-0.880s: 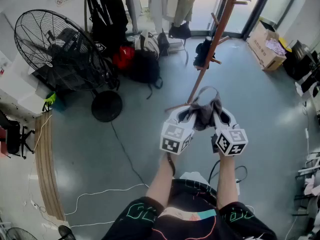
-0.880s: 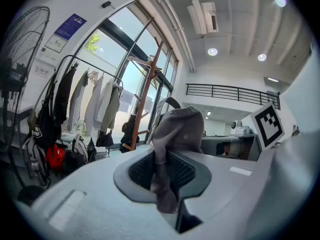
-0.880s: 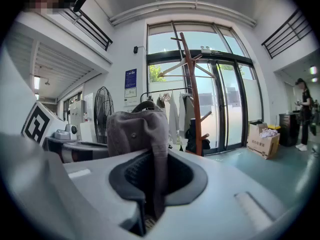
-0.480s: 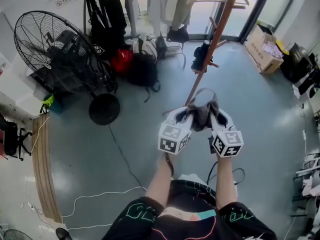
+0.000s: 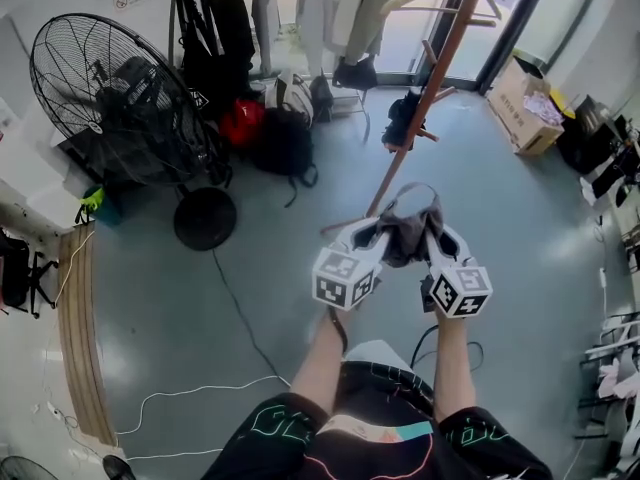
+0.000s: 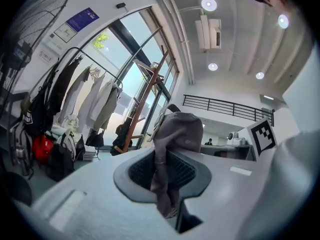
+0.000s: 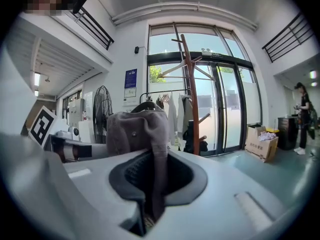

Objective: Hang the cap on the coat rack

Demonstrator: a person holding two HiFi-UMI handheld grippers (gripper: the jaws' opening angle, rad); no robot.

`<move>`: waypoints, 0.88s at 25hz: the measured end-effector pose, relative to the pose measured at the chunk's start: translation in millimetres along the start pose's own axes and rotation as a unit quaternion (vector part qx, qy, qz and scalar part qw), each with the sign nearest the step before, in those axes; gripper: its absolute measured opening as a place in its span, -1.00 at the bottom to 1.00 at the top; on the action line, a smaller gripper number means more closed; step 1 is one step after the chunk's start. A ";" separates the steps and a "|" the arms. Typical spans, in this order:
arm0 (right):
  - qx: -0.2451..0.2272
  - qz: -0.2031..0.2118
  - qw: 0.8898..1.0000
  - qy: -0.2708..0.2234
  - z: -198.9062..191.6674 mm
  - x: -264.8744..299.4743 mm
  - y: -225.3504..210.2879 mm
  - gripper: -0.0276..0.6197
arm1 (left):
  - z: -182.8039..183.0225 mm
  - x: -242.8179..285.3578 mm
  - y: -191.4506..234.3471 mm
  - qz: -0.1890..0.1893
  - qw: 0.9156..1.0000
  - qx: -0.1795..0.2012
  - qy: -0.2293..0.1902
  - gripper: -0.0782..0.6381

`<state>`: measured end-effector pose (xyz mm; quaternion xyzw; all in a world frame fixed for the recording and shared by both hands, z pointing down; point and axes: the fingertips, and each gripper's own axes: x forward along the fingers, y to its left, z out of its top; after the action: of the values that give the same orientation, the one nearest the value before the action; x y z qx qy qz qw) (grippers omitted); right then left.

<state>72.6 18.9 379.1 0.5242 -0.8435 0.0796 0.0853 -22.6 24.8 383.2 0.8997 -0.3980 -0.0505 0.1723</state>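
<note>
A grey-brown cap (image 5: 405, 230) hangs between my two grippers, held up in front of the person at about waist height. The left gripper (image 5: 372, 236) is shut on the cap's left edge; its fabric (image 6: 172, 154) is pinched between the jaws. The right gripper (image 5: 432, 236) is shut on the right edge, with cloth (image 7: 145, 144) running down into its jaws. The wooden coat rack (image 5: 440, 53) stands just beyond the cap, its pole leaning up and right with pegs sticking out. In the gripper views the coat rack (image 7: 191, 91) rises ahead before the glass doors.
A large black floor fan (image 5: 120, 98) stands at left. Bags and backpacks (image 5: 280, 118) lie under a clothes rail with hanging coats (image 5: 330, 8). A cardboard box (image 5: 525, 93) sits at right. Cables (image 5: 230, 298) trail over the grey floor. A person (image 7: 304, 116) stands far right.
Both grippers with the cap have stayed together and drifted slightly toward the coat rack as the person steps forward; the grip on the cap is unchanged.
</note>
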 end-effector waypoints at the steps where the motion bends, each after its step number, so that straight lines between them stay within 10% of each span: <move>1: 0.000 0.001 1.000 0.002 -1.0 0.8 0.3 -0.76 | -1.5 -0.1 0.5 0.002 1.000 0.000 0.002 -0.62; 22: 0.017 0.010 0.998 0.053 -29.4 51.3 -37.5 -0.76 | -31.8 50.9 34.7 0.017 0.998 -0.032 0.050 -0.61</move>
<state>85.8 -35.6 421.1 0.5119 -0.8417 0.1225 0.1203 -5.0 -25.5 427.4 0.8881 -0.4026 -0.0147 0.2215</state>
